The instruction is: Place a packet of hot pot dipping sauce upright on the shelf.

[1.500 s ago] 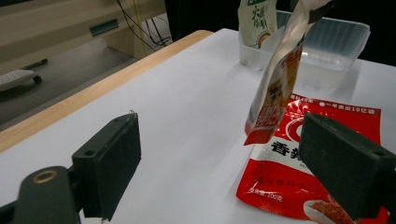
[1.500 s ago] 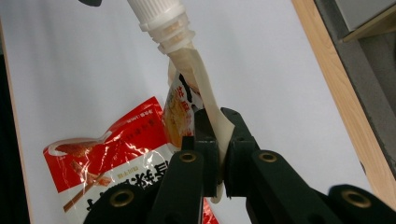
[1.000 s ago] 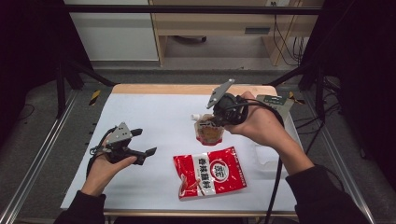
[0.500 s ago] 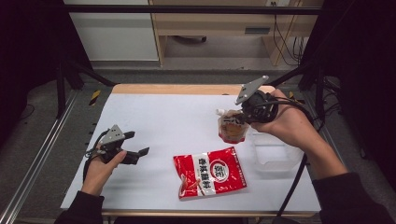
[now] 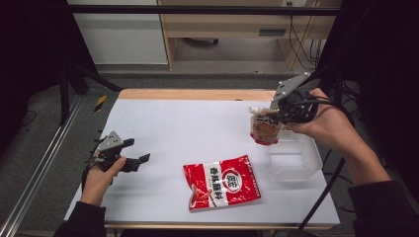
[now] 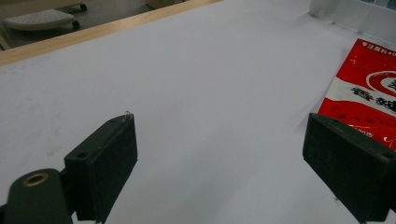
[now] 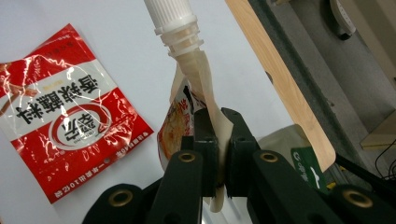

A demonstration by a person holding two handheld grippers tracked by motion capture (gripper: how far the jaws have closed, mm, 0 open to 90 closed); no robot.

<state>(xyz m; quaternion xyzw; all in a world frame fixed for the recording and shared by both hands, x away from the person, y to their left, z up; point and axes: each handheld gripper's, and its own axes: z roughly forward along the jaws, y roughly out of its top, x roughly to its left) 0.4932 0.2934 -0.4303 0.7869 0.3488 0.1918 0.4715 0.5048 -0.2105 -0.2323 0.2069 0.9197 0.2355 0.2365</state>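
Observation:
My right gripper [image 5: 272, 117] [image 7: 218, 140] is shut on a spouted pouch [image 5: 265, 129] [image 7: 187, 100] with a white screw cap, held in the air just above the near-left rim of a clear plastic tub [image 5: 292, 159]. A red and white sauce packet [image 5: 221, 182] [image 7: 65, 121] [image 6: 369, 93] lies flat on the white table near its front edge. Low over the table's left side, my left gripper [image 5: 138, 154] [image 6: 224, 163] stands open with nothing between its black jaws, pointing toward the packet.
The white table top [image 5: 188, 133] has a wooden strip [image 5: 197, 94] along its far edge. A green and white packet [image 7: 303, 156] lies below the pouch in the right gripper view. Cables trail off the right edge, and a metal rail [image 5: 39, 168] runs along the left.
My right gripper has carried the pouch rightward from the table's middle to above the tub. My left gripper has drifted toward the front left and slightly down, still open.

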